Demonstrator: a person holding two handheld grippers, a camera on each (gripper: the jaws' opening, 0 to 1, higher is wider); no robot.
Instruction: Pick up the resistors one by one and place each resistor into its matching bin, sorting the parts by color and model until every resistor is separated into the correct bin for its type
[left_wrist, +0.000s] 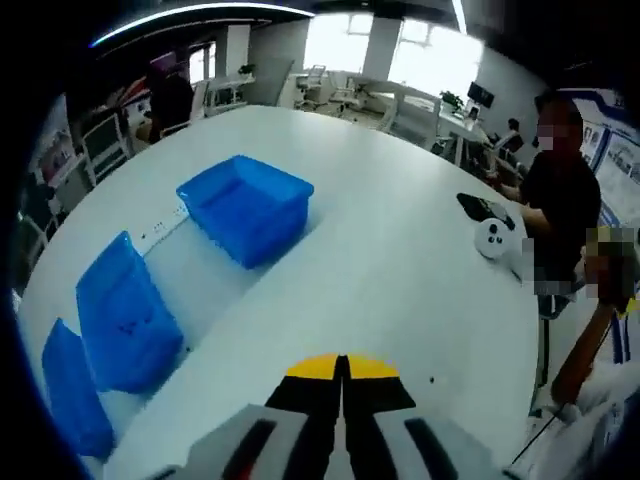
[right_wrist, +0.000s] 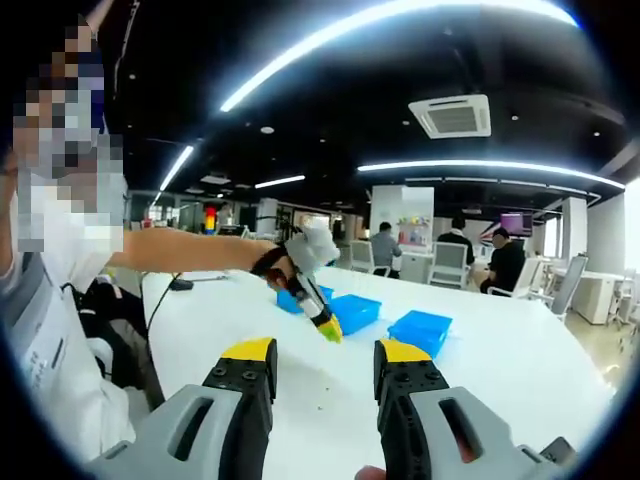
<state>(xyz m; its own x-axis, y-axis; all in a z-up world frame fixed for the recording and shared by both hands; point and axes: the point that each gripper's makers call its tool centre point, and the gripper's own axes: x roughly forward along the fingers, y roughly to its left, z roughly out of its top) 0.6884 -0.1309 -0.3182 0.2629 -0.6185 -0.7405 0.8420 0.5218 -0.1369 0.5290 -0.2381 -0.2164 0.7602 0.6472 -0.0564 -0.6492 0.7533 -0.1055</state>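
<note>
Three blue bins stand on the white table (left_wrist: 400, 290): one upright (left_wrist: 248, 205), two tilted at the left (left_wrist: 125, 315) (left_wrist: 70, 390). My left gripper (left_wrist: 343, 367) hovers over bare tabletop with its yellow-tipped jaws pressed together; nothing shows between them. In the right gripper view the left gripper (right_wrist: 328, 328) is held by a person's gloved hand (right_wrist: 305, 250), pointing down at the table in front of the blue bins (right_wrist: 355, 310) (right_wrist: 422, 330). My right gripper (right_wrist: 325, 352) is open above the table. Tiny specks (right_wrist: 321, 405) lie on the table, too small to identify.
A person in black (left_wrist: 565, 200) sits at the table's far right edge, beside a white round device (left_wrist: 492, 238) and a black object (left_wrist: 483, 207). A person in a white shirt (right_wrist: 50, 340) stands at the left. Desks, chairs and seated people are behind.
</note>
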